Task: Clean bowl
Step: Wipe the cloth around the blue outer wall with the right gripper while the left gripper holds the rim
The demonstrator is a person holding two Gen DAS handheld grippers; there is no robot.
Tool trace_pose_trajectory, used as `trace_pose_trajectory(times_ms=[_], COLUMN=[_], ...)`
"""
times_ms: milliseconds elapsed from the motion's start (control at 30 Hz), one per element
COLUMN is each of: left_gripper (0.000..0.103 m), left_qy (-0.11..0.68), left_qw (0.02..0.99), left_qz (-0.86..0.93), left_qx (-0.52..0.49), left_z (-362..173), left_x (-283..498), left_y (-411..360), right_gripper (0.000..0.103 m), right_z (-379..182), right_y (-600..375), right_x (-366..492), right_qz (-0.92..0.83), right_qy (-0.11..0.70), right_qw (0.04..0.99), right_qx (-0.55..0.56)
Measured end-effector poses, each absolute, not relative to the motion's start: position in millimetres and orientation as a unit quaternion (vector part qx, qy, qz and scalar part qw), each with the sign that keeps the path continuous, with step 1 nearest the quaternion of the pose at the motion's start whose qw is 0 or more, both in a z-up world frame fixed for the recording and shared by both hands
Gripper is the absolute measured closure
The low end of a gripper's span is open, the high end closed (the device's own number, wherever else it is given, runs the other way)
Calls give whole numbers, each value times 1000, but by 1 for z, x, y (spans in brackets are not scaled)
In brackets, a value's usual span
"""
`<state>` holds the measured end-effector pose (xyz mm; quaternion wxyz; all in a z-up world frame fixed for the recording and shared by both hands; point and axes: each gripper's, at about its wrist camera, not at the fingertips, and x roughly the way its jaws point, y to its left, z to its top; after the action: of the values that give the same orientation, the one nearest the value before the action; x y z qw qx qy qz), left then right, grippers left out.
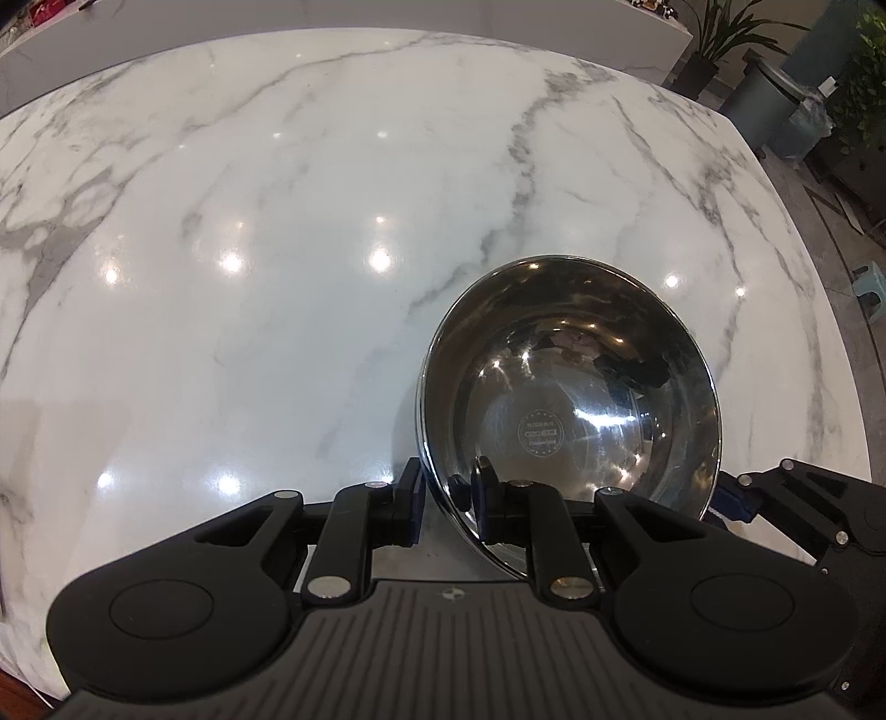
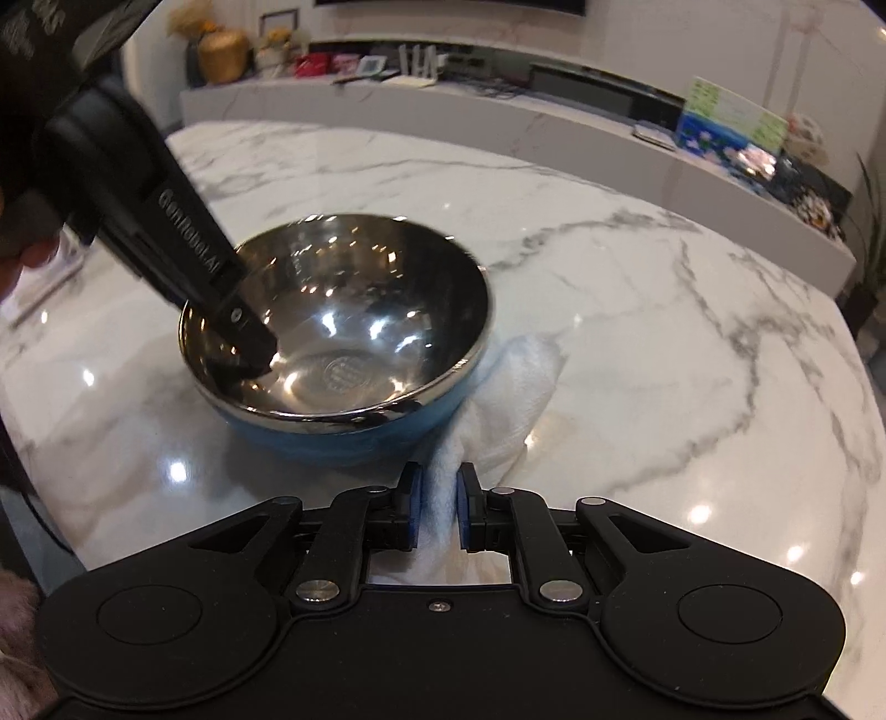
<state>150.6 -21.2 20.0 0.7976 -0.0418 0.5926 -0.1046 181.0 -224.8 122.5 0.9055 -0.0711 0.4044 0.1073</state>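
Marble table (image 1: 310, 232), white with grey veins and glossy with ceiling-light reflections, fills most of both wrist views. Beyond its far edge in the right wrist view runs a long white sideboard (image 2: 498, 119) crowded with small items too blurred to name; in the left wrist view a potted plant (image 1: 720, 33) and a grey bin (image 1: 775, 105) stand on the floor past the table's corner.

On the table stands the bowl (image 2: 354, 343), upright, its inside mirror-bright steel with a round stamp at the bottom, its outer wall blue (the blue shows only in the right wrist view). It sits toward the near side of the table, with bare marble all around except on its right.

There, a white cloth (image 2: 515, 399) lies bunched on the marble, touching the bowl's outer wall by the rim.

Left gripper (image 1: 447, 501) is pinched on the bowl's near rim, one finger outside the wall and one inside, the steel edge caught between the pads. Seen from the right wrist camera, it reaches down into the bowl from the upper left, its black body lettered in white.

Right gripper (image 2: 438, 501) is pinched on a fold of the white cloth, which fills the narrow gap between its blue pads (image 2: 412, 498) just beside the bowl's blue wall.
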Motion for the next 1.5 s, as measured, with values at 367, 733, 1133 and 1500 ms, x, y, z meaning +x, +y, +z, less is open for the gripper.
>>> trace_pose_trajectory(times_ms=[367, 733, 1133, 1500], left_gripper=[87, 86, 67, 81], left_qy=[592, 593, 593, 577], left_qw=[797, 796, 793, 807], left_qz=[-107, -107, -107, -111], left_qx=[-48, -55, -92, -53], left_z=[21, 20, 27, 30], left_x=[149, 147, 137, 136], left_y=[-22, -21, -17, -24], right_gripper=[59, 83, 87, 87], right_z=[116, 108, 108, 121], right_y=[-223, -214, -212, -218], right_x=[173, 174, 177, 173], right_qz=[72, 64, 55, 50], right_qy=[402, 401, 401, 383], right_qw=[913, 912, 910, 911], right_qx=[-25, -60, -92, -144])
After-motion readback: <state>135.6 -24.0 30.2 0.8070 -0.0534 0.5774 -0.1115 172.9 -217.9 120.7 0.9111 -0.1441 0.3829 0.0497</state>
